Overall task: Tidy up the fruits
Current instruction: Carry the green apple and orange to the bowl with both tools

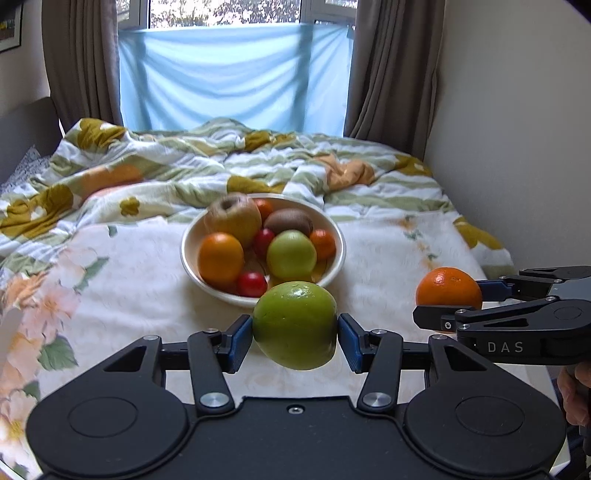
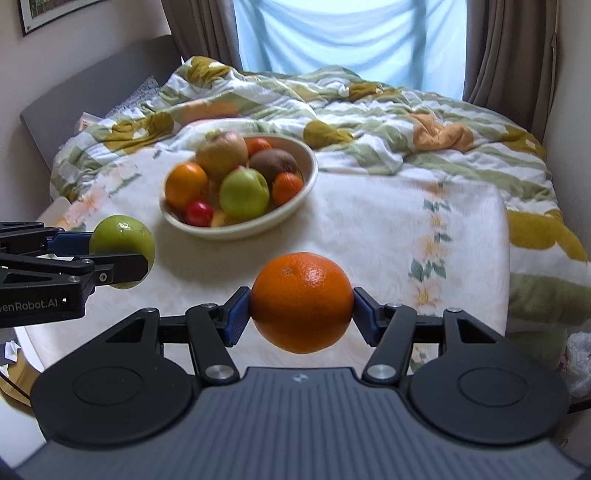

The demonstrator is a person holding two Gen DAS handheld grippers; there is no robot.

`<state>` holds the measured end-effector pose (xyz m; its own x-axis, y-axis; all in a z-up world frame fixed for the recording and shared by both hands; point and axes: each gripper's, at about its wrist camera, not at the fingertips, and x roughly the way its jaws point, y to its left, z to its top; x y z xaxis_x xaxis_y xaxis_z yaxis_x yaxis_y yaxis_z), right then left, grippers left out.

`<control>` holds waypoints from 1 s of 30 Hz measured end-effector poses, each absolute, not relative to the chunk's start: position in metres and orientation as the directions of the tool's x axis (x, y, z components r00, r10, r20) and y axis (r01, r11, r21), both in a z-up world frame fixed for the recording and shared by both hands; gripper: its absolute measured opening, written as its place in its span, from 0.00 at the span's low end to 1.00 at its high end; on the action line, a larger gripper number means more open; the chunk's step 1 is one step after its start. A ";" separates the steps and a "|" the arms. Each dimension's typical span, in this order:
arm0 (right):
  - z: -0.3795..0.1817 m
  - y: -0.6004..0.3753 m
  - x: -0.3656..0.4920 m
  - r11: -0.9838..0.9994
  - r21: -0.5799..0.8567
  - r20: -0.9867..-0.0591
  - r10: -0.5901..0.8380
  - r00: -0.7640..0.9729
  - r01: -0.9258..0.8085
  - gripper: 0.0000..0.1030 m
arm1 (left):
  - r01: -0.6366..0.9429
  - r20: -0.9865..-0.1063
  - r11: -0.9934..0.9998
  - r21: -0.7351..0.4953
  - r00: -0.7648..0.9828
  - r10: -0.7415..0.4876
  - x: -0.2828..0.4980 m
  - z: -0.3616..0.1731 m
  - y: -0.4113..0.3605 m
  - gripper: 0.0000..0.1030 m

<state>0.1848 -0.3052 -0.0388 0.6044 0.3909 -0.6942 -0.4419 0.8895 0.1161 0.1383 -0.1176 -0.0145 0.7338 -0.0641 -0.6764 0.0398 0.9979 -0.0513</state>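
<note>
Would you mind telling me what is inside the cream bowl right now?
The bowl holds a brownish apple, a kiwi, a green apple, three oranges, the largest at, and two small red fruits. Anything beneath them is hidden.

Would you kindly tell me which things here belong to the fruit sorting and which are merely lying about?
Job:
round green apple in left hand-held gripper
round orange in right hand-held gripper
cream ceramic bowl of mixed fruit

Lying about:
crumpled floral duvet
brown curtains
framed picture
</note>
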 end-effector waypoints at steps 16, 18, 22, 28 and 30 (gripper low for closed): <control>0.023 -0.278 0.208 0.914 0.115 -0.633 0.370 0.680 -0.390 0.72 | 0.115 -0.629 0.993 -0.021 0.771 -0.103 0.188 0.029 -0.080 0.53; 0.028 -0.275 0.215 0.920 0.116 -0.630 0.359 0.689 -0.374 0.72 | 0.137 -0.634 0.990 -0.021 0.764 -0.119 0.201 0.028 -0.075 0.53; 0.030 -0.268 0.229 0.935 0.121 -0.631 0.332 0.701 -0.334 0.72 | 0.182 -0.656 0.983 -0.017 0.740 -0.148 0.227 0.017 -0.071 0.53; 0.024 -0.261 0.249 0.956 0.126 -0.646 0.282 0.709 -0.266 0.72 | 0.250 -0.699 0.968 -0.013 0.690 -0.188 0.261 -0.006 -0.070 0.53; 0.020 -0.259 0.255 0.962 0.128 -0.655 0.266 0.707 -0.243 0.72 | 0.271 -0.711 0.963 -0.004 0.676 -0.193 0.270 -0.015 -0.070 0.53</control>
<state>0.2552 -0.2592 0.0200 0.7074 0.2659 -0.6549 -0.2426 0.9616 0.1284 0.2700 -0.0695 -0.0152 0.6757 -0.1933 -0.7113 0.2709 0.9626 -0.0043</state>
